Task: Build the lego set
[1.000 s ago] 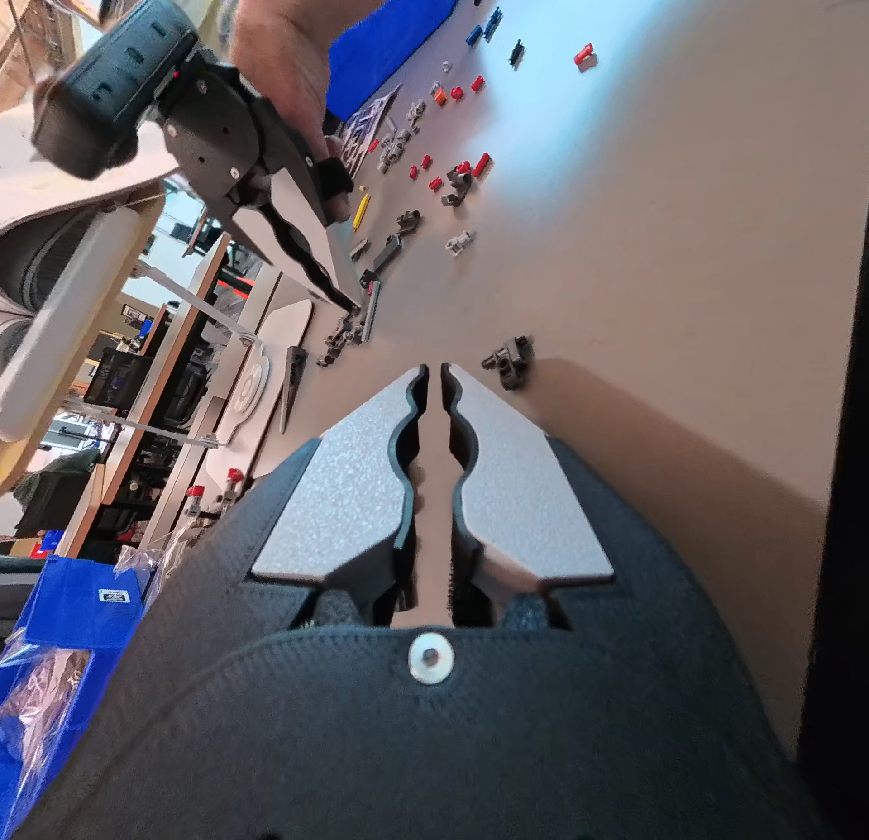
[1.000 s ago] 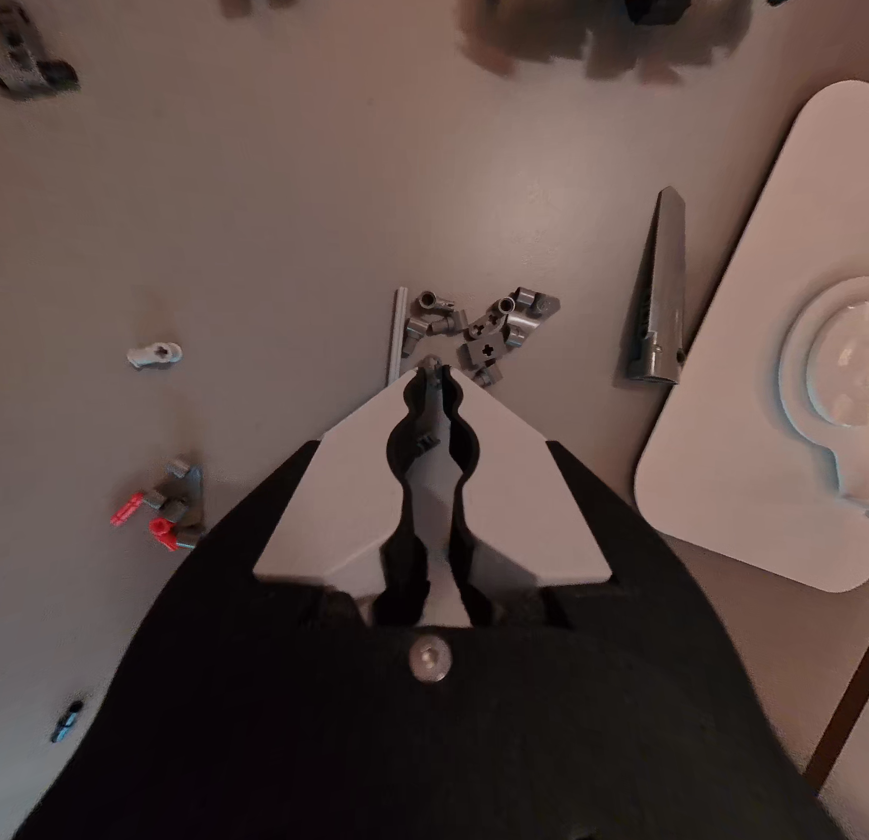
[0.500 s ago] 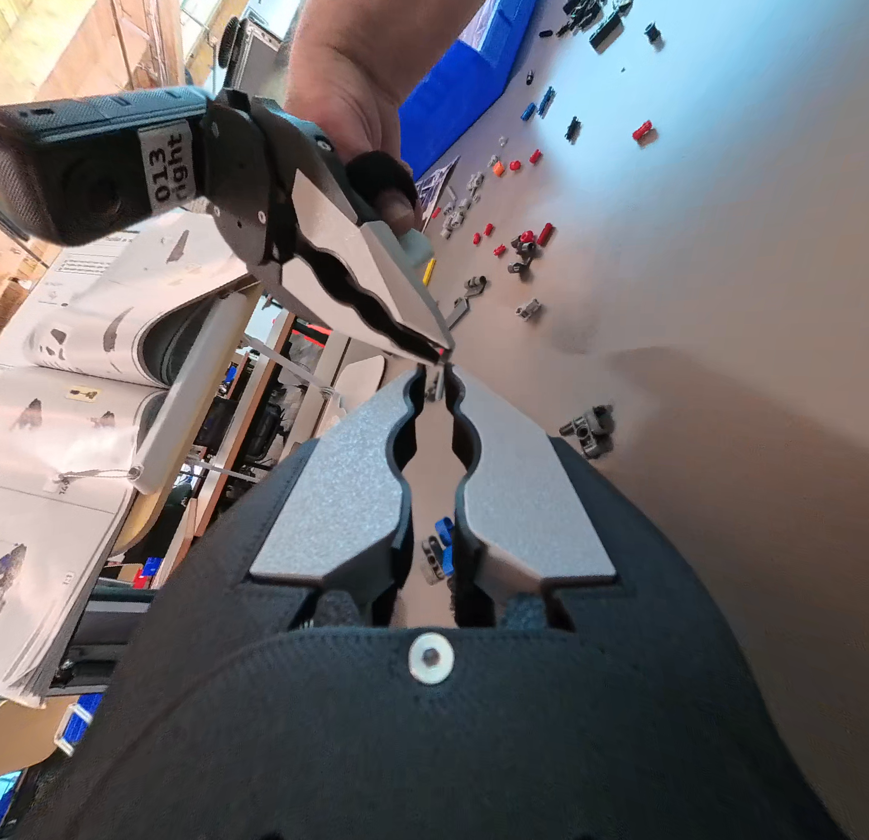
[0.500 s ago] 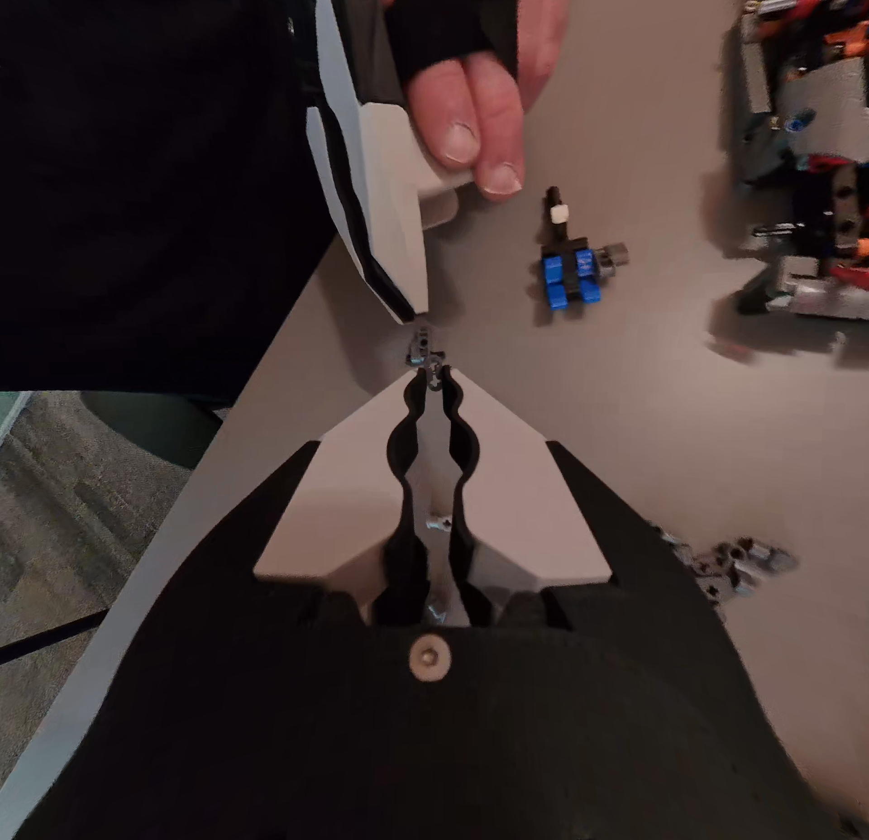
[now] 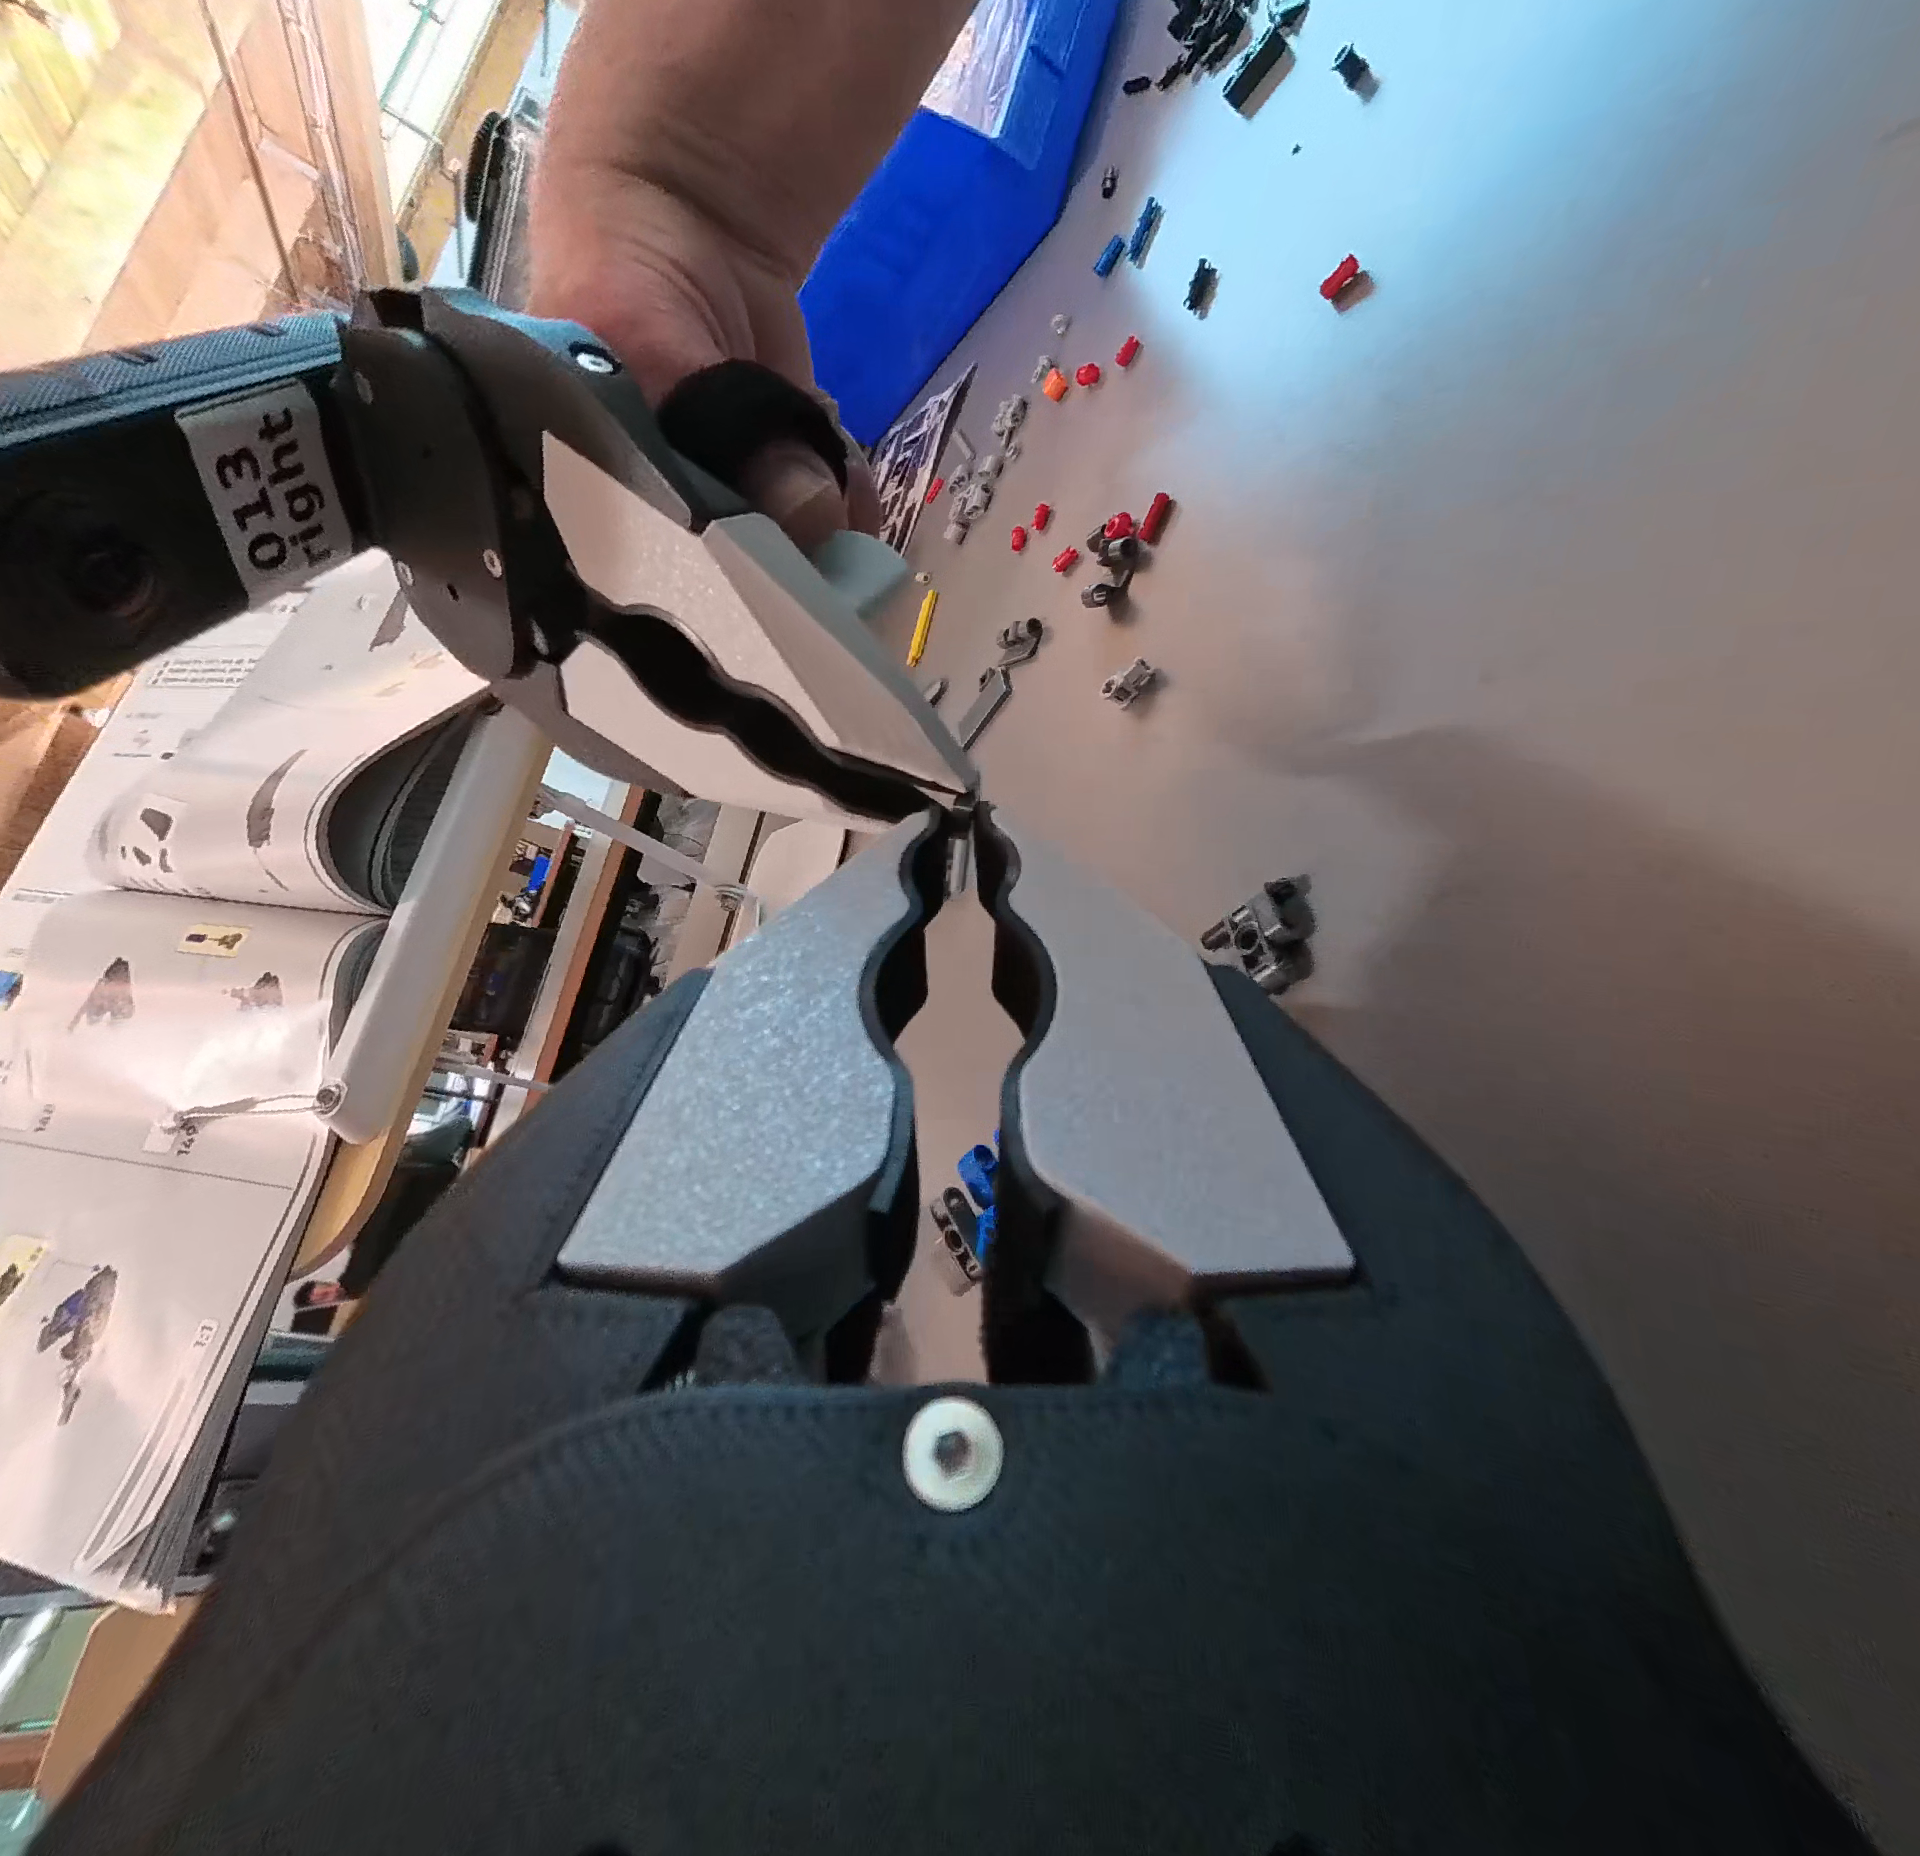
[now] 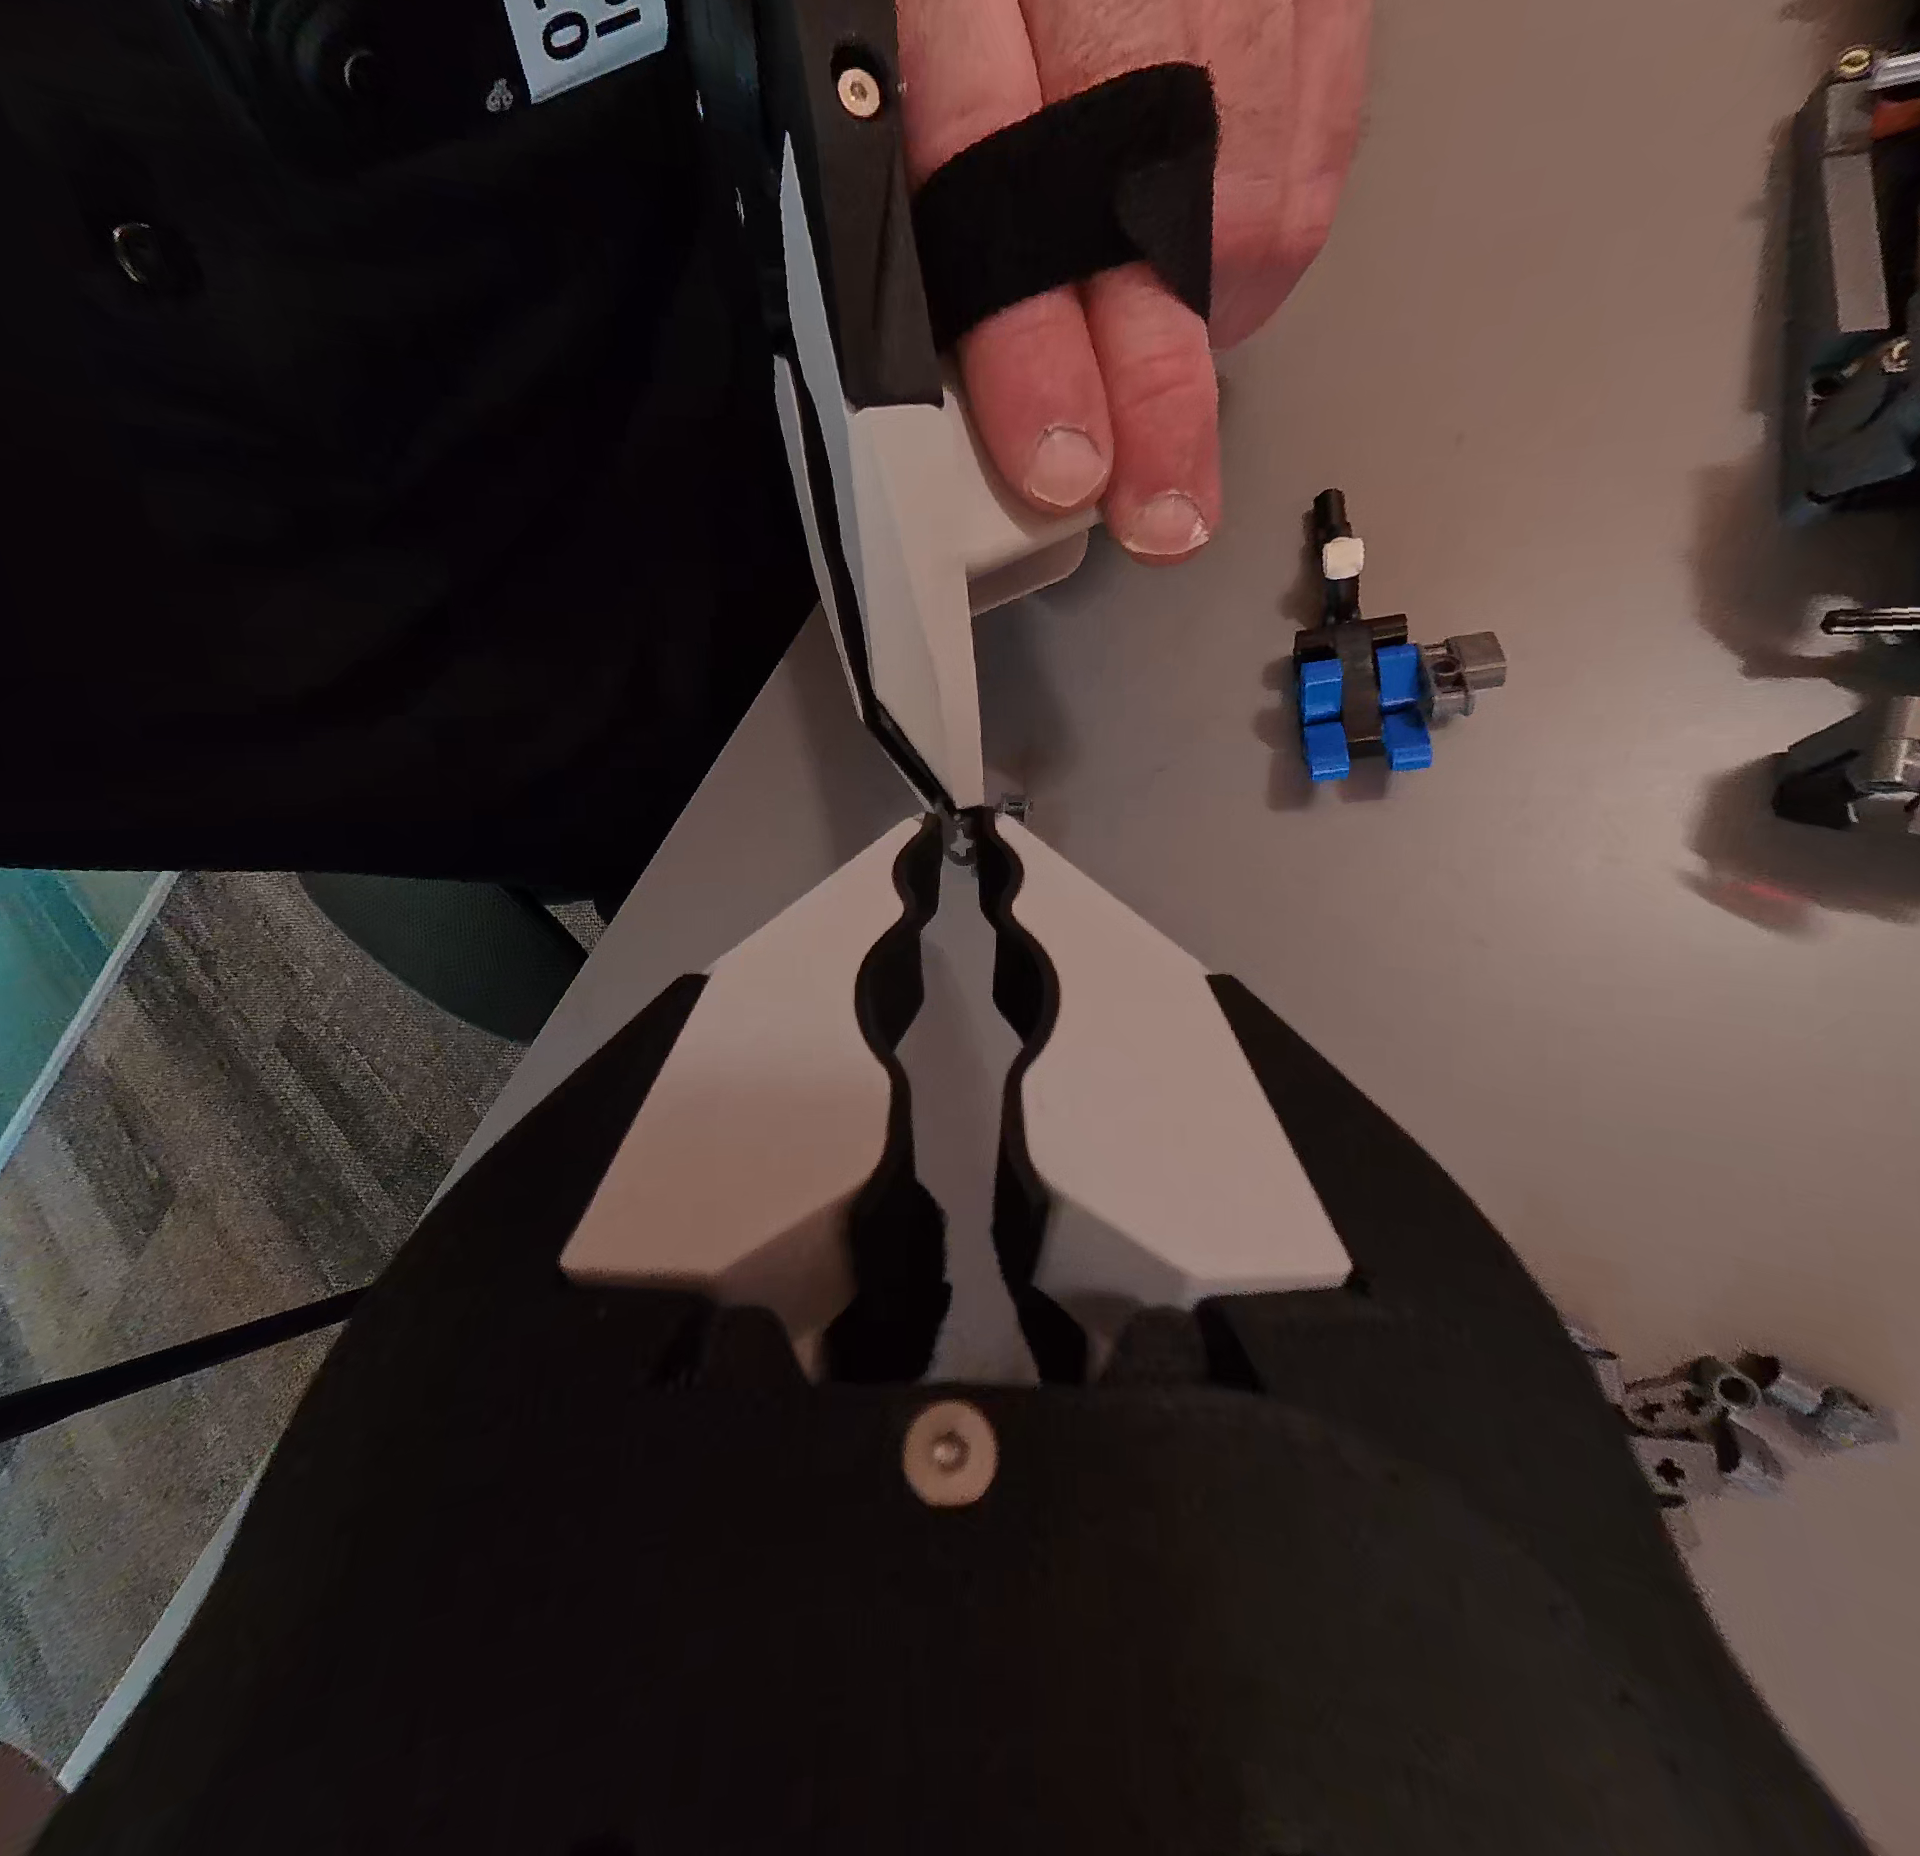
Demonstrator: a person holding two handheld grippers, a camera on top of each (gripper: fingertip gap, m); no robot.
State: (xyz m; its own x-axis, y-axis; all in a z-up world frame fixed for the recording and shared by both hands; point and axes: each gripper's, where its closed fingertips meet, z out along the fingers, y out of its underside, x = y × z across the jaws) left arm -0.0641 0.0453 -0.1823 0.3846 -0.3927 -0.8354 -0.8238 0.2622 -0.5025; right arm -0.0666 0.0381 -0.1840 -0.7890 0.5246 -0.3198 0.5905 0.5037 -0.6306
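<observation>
My right gripper [image 6: 961, 842] is shut on a small dark grey lego connector [image 6: 964, 850] held above the table. My left gripper [image 5: 958, 832] meets it tip to tip, its jaws closed down on the same small grey piece [image 5: 956, 859]. In the right wrist view the left gripper [image 6: 948, 809] comes down from above, held by a hand [image 6: 1122, 248]. In the left wrist view the right gripper [image 5: 961, 790] comes in from the upper left. A blue and black subassembly [image 6: 1356, 700] lies on the table behind the tips.
A partly built model [image 6: 1849, 248] sits at the right edge. A pile of grey connectors [image 6: 1714, 1411] lies near right, also showing in the left wrist view [image 5: 1262, 933]. Loose red and grey pieces [image 5: 1117, 533], a blue bin [image 5: 935, 227] and an open instruction booklet [image 5: 125, 975] are around. The table edge [image 6: 665, 902] runs left. Less than 4 cm separates the two grippers' tips.
The right gripper lifted a small grey piece from the pile and carried it to the left gripper. The two tips have closed the gap and now meet on the piece.
</observation>
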